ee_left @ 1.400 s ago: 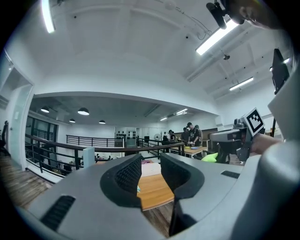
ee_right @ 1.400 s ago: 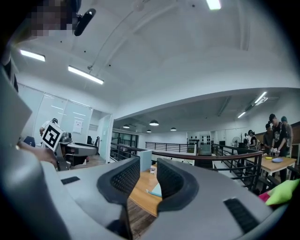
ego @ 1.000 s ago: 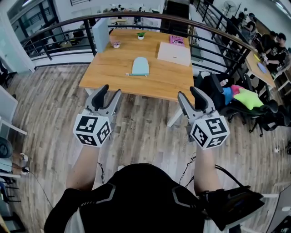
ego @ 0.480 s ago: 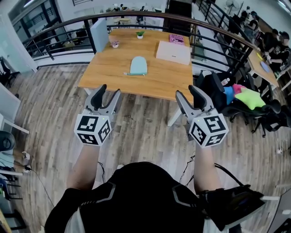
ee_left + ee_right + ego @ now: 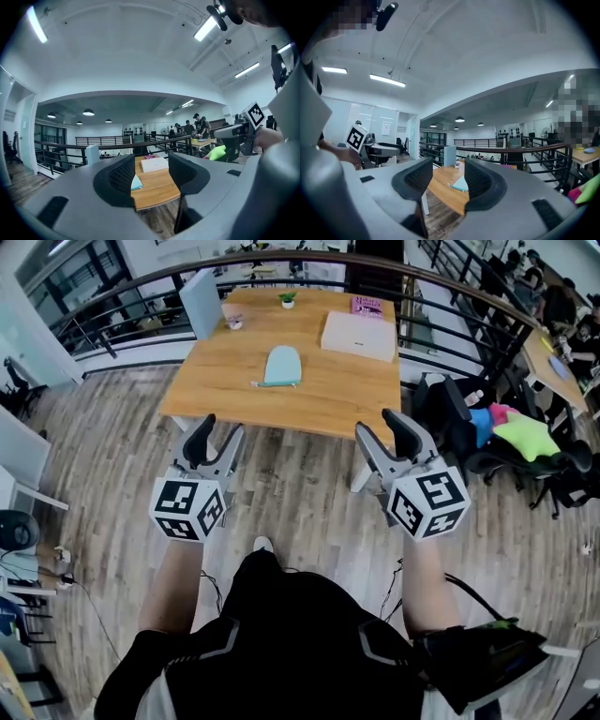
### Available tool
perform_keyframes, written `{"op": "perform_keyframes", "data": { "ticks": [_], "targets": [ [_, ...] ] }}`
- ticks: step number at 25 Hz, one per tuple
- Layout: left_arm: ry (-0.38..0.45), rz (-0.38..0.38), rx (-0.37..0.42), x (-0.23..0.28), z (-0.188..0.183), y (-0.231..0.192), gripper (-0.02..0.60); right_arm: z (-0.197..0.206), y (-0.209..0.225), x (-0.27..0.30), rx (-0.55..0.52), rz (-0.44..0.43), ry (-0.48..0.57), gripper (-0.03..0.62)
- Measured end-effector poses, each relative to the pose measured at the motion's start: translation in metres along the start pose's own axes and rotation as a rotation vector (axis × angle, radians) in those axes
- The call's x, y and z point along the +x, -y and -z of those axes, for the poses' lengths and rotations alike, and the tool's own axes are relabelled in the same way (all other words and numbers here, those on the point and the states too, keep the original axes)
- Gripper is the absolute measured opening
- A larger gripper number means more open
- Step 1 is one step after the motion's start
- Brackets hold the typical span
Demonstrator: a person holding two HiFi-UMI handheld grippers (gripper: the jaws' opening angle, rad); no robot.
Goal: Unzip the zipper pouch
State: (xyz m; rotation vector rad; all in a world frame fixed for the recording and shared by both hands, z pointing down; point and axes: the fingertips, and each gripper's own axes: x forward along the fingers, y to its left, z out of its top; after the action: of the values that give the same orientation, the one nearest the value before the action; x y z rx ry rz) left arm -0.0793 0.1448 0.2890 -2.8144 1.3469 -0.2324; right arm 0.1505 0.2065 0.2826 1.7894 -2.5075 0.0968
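Head view shows our soft, light-looking pouch flat on the table, well ahead of left gripper and right gripper, both empty, jaws just opened wide; we'd pin one end and pinch the zipper pull.

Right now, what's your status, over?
Left gripper, right gripper: jaws just been opening, empty, short of table. Zipper pouch untouched on it. No obstacle seen.
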Motion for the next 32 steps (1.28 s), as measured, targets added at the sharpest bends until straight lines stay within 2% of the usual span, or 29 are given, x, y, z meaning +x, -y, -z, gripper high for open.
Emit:
{"op": "perform_keyframes", "data": {
  "ticks": [7, 13, 18, 24, 32],
  "targets": [
    [0.026, 0.047, -0.019, 0.052, 0.006, -0.03, 0.238, 0.007, 0.017, 0.049, -0.02, 0.019, -0.024, 0.218],
    [0.056, 0.112, -0.015, 0.118, 0.003, -0.081, 0.238, -0.002, 0.035, 0.121, -0.04, 0.061, -0.021, 0.215],
    [0.049, 0.149, -0.043, 0.165, 0.006, -0.125, 0.238, -0.007, 0.044, 0.18, -0.038, 0.077, -0.025, 0.213],
    [0.029, 0.18, -0.034, 0.21, 0.008, -0.175, 0.238, -0.011, 0.053, 0.243, -0.039, 0.105, -0.052, 0.213],
    [0.026, 0.229, -0.041, 0.25, 0.017, -0.216, 0.238, -0.009, 0.053, 0.303, -0.041, 0.1, -0.072, 0.206]
  ]
}}
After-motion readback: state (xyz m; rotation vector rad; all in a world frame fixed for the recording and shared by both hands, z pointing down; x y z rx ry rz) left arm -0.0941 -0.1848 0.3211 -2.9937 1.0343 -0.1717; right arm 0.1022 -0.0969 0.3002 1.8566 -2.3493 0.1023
